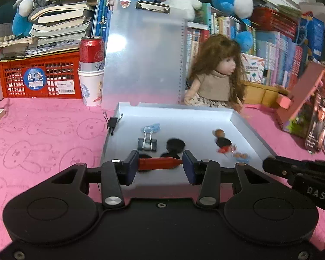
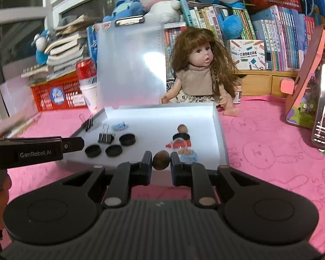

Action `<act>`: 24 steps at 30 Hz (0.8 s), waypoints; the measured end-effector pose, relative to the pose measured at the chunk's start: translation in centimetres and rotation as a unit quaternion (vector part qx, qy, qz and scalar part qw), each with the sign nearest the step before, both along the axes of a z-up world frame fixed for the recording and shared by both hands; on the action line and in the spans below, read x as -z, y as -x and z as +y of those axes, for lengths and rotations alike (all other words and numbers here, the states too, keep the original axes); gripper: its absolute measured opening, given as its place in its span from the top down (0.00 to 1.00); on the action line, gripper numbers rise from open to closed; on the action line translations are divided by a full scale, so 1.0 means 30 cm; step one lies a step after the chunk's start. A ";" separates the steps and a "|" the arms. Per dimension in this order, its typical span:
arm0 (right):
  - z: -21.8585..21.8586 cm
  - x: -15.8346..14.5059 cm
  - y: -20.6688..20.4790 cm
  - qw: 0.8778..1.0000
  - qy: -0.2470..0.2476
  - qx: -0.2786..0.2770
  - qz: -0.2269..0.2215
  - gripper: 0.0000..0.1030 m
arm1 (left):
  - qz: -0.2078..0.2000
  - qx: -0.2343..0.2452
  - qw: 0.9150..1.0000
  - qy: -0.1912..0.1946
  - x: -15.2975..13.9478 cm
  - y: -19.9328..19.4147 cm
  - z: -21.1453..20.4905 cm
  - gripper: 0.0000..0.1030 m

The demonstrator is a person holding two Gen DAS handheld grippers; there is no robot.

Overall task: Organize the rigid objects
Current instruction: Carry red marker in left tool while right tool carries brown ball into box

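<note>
Left claw (image 1: 160, 164) clamped on a red stick (image 1: 160, 163); right claw (image 2: 161, 160) on a brown ball (image 2: 161, 160); we see both above the tray (image 2: 218, 130).

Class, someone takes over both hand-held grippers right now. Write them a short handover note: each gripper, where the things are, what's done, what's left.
Left gripper: shut on a red pen-like stick, held crosswise.
Right gripper: shut on a brown nut-like ball.
Both are over the near edge of the open white box.
In the box: three black discs, a black binder clip, another brown ball, small red and blue bits.
Another binder clip is clamped on its left wall.
Left: place both held items; where, the pictures don't show.
</note>
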State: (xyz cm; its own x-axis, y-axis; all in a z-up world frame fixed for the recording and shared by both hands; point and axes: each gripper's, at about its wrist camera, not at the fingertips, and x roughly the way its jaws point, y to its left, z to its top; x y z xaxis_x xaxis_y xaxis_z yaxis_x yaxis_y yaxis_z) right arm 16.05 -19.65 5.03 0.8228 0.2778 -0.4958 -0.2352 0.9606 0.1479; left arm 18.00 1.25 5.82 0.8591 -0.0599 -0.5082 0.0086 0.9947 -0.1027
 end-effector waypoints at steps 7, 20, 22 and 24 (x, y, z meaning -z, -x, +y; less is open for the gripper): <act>-0.014 0.006 -0.073 1.000 -0.005 0.022 0.012 0.79 | 0.015 -0.003 1.000 0.009 -0.003 -0.101 0.034 0.59; -0.031 0.047 -0.163 0.998 -0.029 0.035 0.051 0.79 | 0.031 -0.011 0.999 -0.007 0.050 -0.168 0.016 0.59; -0.030 0.039 -0.196 0.997 -0.030 0.036 0.056 0.79 | 0.030 -0.010 0.999 -0.007 0.037 -0.198 0.019 0.59; -0.029 0.030 -0.238 0.997 -0.034 0.038 0.064 0.79 | 0.031 -0.011 0.999 -0.005 0.026 -0.243 0.021 0.59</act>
State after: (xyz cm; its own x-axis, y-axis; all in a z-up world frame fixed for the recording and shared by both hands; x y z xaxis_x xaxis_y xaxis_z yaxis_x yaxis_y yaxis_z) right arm 23.20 -20.53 4.12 0.7744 0.2542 -0.5794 -0.1380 0.9615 0.2374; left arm 25.29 1.87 5.04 0.8269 -0.0360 -0.5611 -0.0188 0.9956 -0.0915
